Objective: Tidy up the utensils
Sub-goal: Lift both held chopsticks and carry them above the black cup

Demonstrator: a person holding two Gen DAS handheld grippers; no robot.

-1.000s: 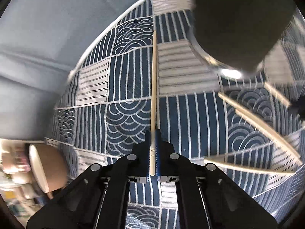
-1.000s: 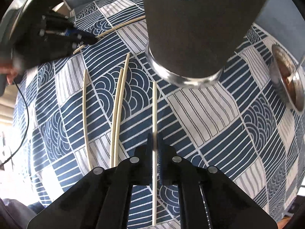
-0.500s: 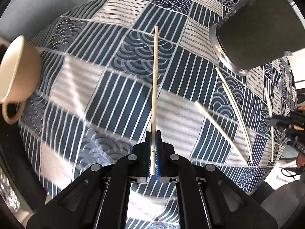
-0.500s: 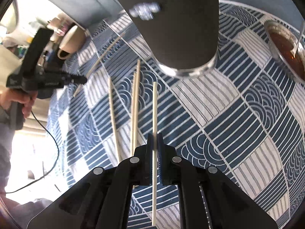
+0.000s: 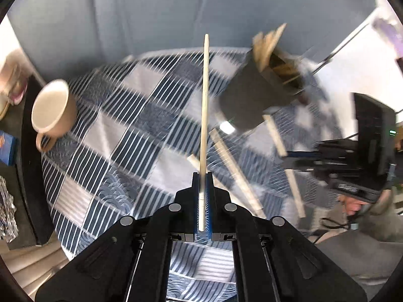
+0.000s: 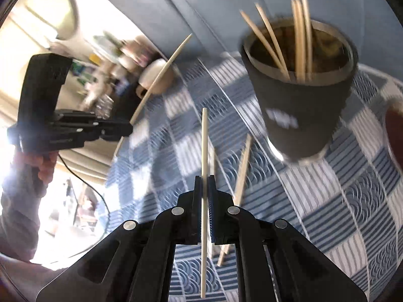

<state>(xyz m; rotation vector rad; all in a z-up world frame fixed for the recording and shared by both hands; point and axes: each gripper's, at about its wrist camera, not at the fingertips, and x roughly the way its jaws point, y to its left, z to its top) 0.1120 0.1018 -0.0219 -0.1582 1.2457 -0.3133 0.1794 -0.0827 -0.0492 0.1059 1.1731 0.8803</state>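
Note:
Each gripper grips one pale wooden chopstick above the blue patterned tablecloth. My left gripper [image 5: 203,176] is shut on a chopstick [image 5: 204,105] that points away from me. My right gripper [image 6: 204,180] is shut on another chopstick [image 6: 204,151]. A dark cup [image 6: 299,95] at the upper right holds several chopsticks [image 6: 299,37]; in the left wrist view the cup [image 5: 254,98] is blurred. Loose chopsticks [image 5: 236,171] lie on the cloth below it, one of them [image 6: 241,168] showing right of my right fingers. The left gripper [image 6: 123,128] with its chopstick [image 6: 161,75] shows in the right wrist view.
A cream mug [image 5: 50,110] lies near the left edge of the tablecloth [image 5: 131,151]. A bowl of brown sauce [image 6: 394,130] sits at the far right edge. A person's hand [image 6: 42,166] holds the left tool. A grey wall stands behind the table.
Both grippers have lifted upward with their chopsticks, away from the cloth. The cup's open top with chopsticks inside has come into view. The left gripper rolled, swinging the mug into view.

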